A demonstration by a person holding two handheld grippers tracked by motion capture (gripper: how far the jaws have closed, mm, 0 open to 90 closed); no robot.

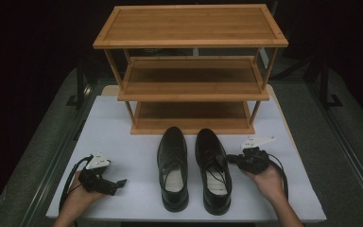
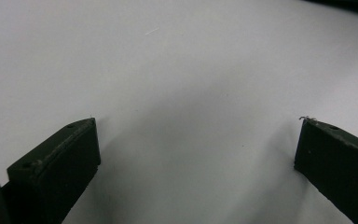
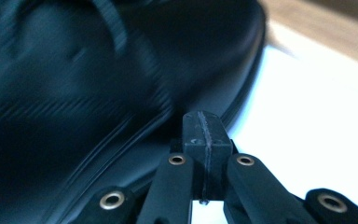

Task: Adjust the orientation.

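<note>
Left gripper (image 1: 116, 185) sits near the table's (image 1: 123, 142) front-left corner, jaws wide apart over bare white surface, nothing between them in the left gripper view; clear of everything, with free room all round it. Left shoe (image 1: 173, 166) and right shoe (image 1: 213, 169) stand side by side at the middle of the table, heels toward the front edge, toes pointing at the wooden rack (image 1: 191, 71), a narrow gap between the two. Black polished leather lace-ups: I'd expect moderate weight, stiff sole and heel counter, softer upper, smooth finish that could slip and scuff under hard pads. Best hold is probably the collar or heel rim, one jaw inside the opening and one outside; pinching the vamp would likely just dent it. Right gripper (image 1: 230, 159) is just beside the right shoe's outer side, about mid-length; in the right gripper view its jaws are pressed together on nothing, tip right at the shoe's side wall (image 3: 98, 93) near the welt, touching or not I can't tell. They'd have to open before any grip. Room: the rack's bottom shelf (image 1: 191, 116) is open and just beyond the toes, so a straight push or a lift forward looks free; the middle shelf above limits height. Right of the shoes the table is bare to its right edge; the front edge is close behind the heels, so avoid dragging back.
</note>
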